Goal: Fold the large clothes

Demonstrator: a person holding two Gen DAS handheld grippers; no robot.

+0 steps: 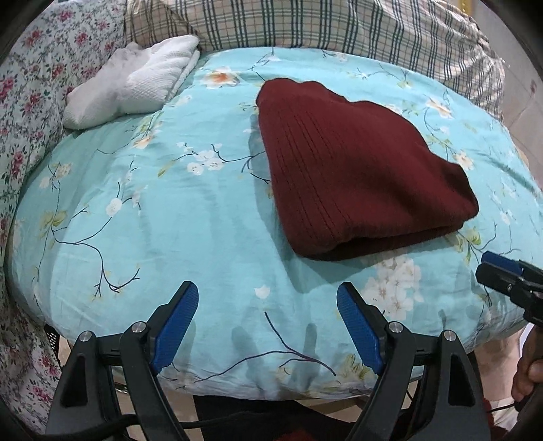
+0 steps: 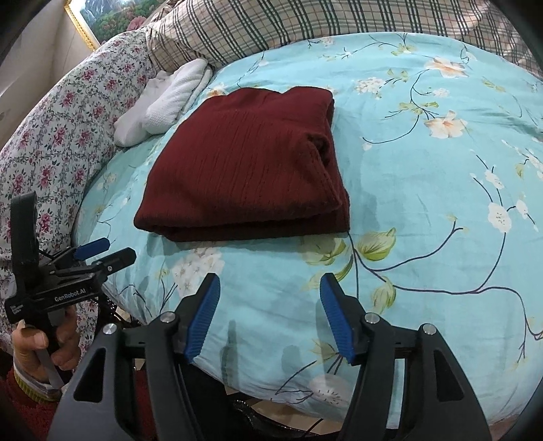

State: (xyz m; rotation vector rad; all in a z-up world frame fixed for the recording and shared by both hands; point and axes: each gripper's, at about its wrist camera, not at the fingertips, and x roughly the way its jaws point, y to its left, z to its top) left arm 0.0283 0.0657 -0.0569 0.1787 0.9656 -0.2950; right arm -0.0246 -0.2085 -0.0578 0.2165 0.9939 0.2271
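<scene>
A dark red knitted garment lies folded in a neat rectangle on the turquoise floral bedspread; it also shows in the right wrist view. My left gripper is open and empty, held over the near edge of the bed, left of and nearer than the garment. My right gripper is open and empty, just in front of the garment's near edge. Each gripper shows in the other's view: the right one at the far right, the left one at the far left.
A folded white towel lies at the back left of the bed. Plaid pillows line the back. A pink floral quilt runs along the left side. A framed picture hangs on the wall.
</scene>
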